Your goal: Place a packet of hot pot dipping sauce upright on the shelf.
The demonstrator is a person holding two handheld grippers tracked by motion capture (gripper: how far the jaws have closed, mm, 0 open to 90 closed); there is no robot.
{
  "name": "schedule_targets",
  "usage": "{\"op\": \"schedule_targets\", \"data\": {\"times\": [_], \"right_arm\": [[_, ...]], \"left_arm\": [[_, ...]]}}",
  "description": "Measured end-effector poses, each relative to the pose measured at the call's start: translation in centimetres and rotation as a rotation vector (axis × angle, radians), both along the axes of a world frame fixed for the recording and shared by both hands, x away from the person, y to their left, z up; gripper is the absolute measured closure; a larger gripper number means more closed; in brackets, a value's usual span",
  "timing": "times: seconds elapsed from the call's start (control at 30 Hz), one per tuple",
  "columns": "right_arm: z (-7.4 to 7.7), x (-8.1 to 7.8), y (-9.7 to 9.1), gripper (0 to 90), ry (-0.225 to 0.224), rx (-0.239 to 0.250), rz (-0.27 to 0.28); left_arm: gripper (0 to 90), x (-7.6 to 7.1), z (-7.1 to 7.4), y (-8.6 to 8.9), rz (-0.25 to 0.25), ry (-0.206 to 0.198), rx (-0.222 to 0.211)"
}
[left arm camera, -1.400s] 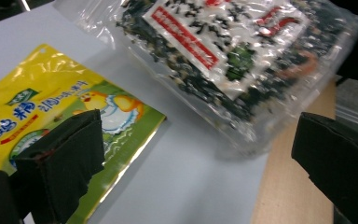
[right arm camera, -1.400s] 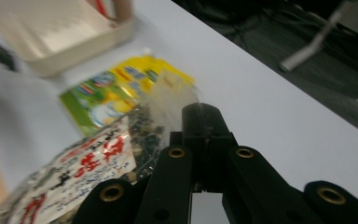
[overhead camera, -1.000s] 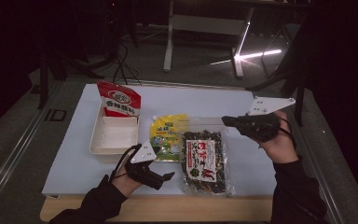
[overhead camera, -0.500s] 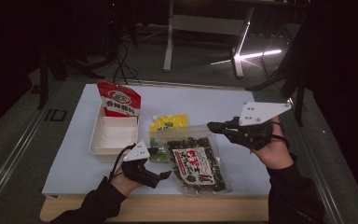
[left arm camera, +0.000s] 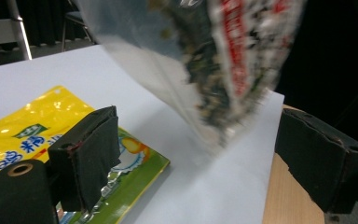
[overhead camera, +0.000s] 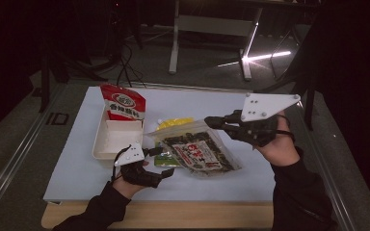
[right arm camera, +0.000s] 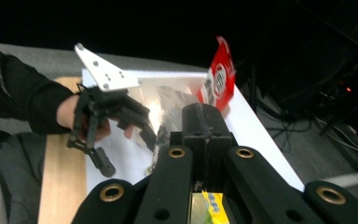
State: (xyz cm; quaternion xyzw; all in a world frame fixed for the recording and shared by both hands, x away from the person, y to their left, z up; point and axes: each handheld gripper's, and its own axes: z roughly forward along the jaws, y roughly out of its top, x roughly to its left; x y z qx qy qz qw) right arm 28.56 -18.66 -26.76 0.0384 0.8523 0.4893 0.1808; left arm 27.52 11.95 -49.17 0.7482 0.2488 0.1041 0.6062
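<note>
The seaweed snack bag (overhead camera: 197, 151) hangs tilted at the table's centre, its top edge pinched flat in the right gripper (overhead camera: 211, 122), whose jaws are fully closed on the film. It looks light, crinkly and slippery, so the sealed rim is the safest hold. The left gripper (overhead camera: 160, 161) waits at seven o'clock of the bag, jaws wide though just narrowing, nothing between them. A yellow-green packet (left arm camera: 51, 140) lies under the bag; the white tray (overhead camera: 115, 139) and red pouch (overhead camera: 123, 102) sit towards ten o'clock, probably clear.
</note>
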Motion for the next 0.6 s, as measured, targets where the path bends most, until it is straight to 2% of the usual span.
{"op": "schedule_targets", "data": {"times": [0.07, 0.13, 0.17, 0.2, 0.23, 0.27, 0.37, 0.4, 0.47, 0.5, 0.53, 0.57, 0.6], "right_arm": [[0.4, 0.0, 0.3, 90.0, -0.002, 0.012, 0.011], [0.7, -0.2, 0.6, 90.0, -0.003, 0.024, 0.035], [0.8, -0.3, 0.8, 90.0, -0.006, 0.026, 0.042], [1.0, -0.4, 1.0, 90.0, -0.003, 0.033, 0.056], [1.0, -0.5, 1.1, 90.0, 0.001, 0.034, 0.065], [1.1, -0.6, 1.2, 90.0, -0.002, 0.03, 0.066], [1.0, -0.6, 1.5, 90.0, -0.003, 0.021, 0.071], [0.9, -0.6, 1.6, 90.0, -0.002, 0.017, 0.071], [0.7, -0.5, 1.5, 90.0, 0.011, 0.03, 0.075], [0.7, -0.4, 1.4, 90.0, 0.011, 0.033, 0.071], [0.6, -0.4, 1.2, 90.0, 0.013, 0.039, 0.069], [0.6, -0.3, 1.1, 90.0, 0.017, 0.042, 0.067], [0.5, -0.2, 0.9, 90.0, 0.015, 0.038, 0.06]], "left_arm": [[14.9, 0.0, 0.0, 0.2, -0.002, 0.005, -0.02], [14.9, 0.1, 0.0, 0.4, -0.025, 0.006, -0.055], [15.5, 0.1, 0.0, 0.4, -0.025, 0.006, -0.055], [15.9, -0.1, 0.2, 0.4, -0.066, 0.0, -0.085], [17.0, -0.3, 0.3, 0.3, -0.066, -0.026, -0.093], [20.0, -0.5, 0.6, 0.3, -0.088, -0.05, -0.101], [30.0, -0.9, 1.0, 0.2, -0.107, -0.083, -0.111], [37.8, -1.0, 1.2, 0.2, -0.112, -0.086, -0.114], [41.0, -1.2, 1.2, 0.3, -0.099, -0.1, -0.108], [46.6, -1.2, 1.2, 0.4, -0.103, -0.1, -0.111], [48.5, -1.3, 1.3, 0.4, -0.105, -0.098, -0.11], [54.0, -1.4, 1.3, 0.5, -0.114, -0.101, -0.118], [61.5, -1.5, 1.4, 0.5, -0.115, -0.115, -0.109]]}}
